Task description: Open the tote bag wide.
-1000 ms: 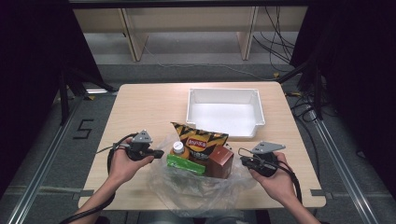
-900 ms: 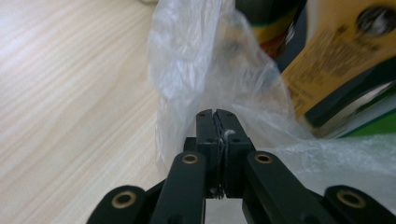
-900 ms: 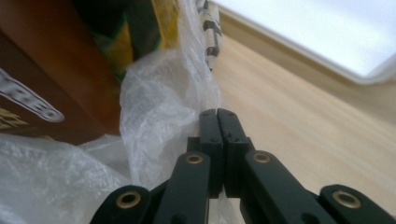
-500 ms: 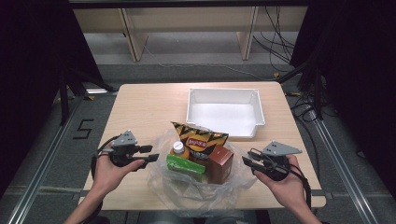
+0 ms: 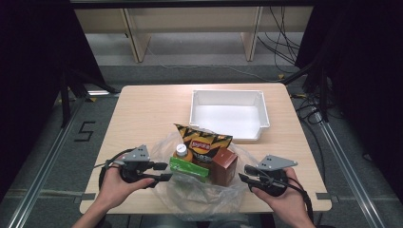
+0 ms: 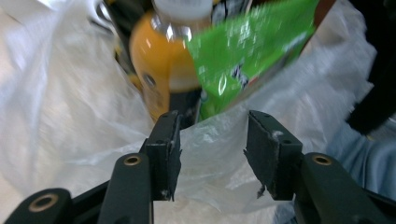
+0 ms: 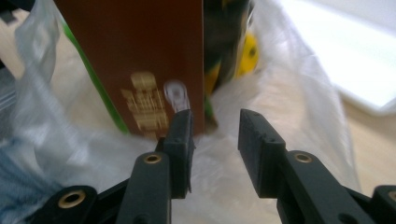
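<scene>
A clear plastic bag (image 5: 199,202) lies slumped on the table's near edge. In it stand a yellow-black chips bag (image 5: 204,140), an orange juice bottle (image 5: 182,153), a green packet (image 5: 187,168) and a brown carton (image 5: 224,166). My left gripper (image 5: 164,171) is at the bag's left side and open. Its jaws came apart and have just been closing a little, with loose bag film (image 6: 210,154) lying between them unpressed. My right gripper (image 5: 243,173) is at the bag's right side, open, and its jaws have just been opening. The carton (image 7: 140,60) is just beyond them.
A white empty tray (image 5: 228,114) sits at the back right of the wooden table (image 5: 142,114), just behind the bag. The table's near edge runs under both hands. Dark frame rails and cables lie on the floor on both sides.
Both grippers were shut at the bag's rim a second ago and now stand open. Both hands have drawn slightly back toward the person, and the bag's rim has sagged around the items.
</scene>
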A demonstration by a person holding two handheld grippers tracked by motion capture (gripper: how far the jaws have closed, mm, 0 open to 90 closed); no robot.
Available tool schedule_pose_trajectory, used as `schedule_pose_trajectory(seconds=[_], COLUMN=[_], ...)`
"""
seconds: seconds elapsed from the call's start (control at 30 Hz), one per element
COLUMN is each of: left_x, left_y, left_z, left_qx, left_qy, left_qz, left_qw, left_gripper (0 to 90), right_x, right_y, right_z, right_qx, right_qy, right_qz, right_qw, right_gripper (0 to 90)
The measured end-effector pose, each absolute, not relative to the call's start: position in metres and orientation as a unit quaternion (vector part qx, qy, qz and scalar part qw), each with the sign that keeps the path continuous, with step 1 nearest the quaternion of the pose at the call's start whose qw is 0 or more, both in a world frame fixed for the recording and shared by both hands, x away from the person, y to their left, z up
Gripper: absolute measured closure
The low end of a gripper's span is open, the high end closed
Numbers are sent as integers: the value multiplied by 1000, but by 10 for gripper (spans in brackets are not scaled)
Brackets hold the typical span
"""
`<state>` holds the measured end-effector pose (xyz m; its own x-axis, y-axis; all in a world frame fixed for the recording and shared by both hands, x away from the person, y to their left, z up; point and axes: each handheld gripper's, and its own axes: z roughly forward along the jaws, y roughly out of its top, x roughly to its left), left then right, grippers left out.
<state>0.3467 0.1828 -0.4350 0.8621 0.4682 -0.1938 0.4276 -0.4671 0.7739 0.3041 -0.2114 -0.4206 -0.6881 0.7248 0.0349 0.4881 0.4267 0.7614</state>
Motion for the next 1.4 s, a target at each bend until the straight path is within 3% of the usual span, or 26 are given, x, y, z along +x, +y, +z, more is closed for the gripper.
schedule_pose_trajectory(seconds=[0.17,0.37,0.8,0.93,1.13,1.4], left_x=[356,357,359,357,348,361], left_y=[177,175,176,179,194,215], left_z=[-457,-475,-488,-482,-448,-406], left_qx=[872,880,889,879,852,809], left_qy=[267,280,287,295,289,314], left_qz=[3,-13,-2,-3,24,101], left_qw=[409,383,358,375,437,487], left_gripper=[538,539,542,515,454,500], right_x=[310,314,319,319,313,316], right_y=[-212,-211,-213,-215,-221,-224], right_z=[-448,-469,-482,-479,-450,-405], right_qx=[396,411,420,425,409,372], right_qy=[841,845,844,844,826,796], right_qz=[354,332,325,321,378,442], right_qw=[102,81,73,65,90,178], right_gripper=[654,651,651,640,613,612])
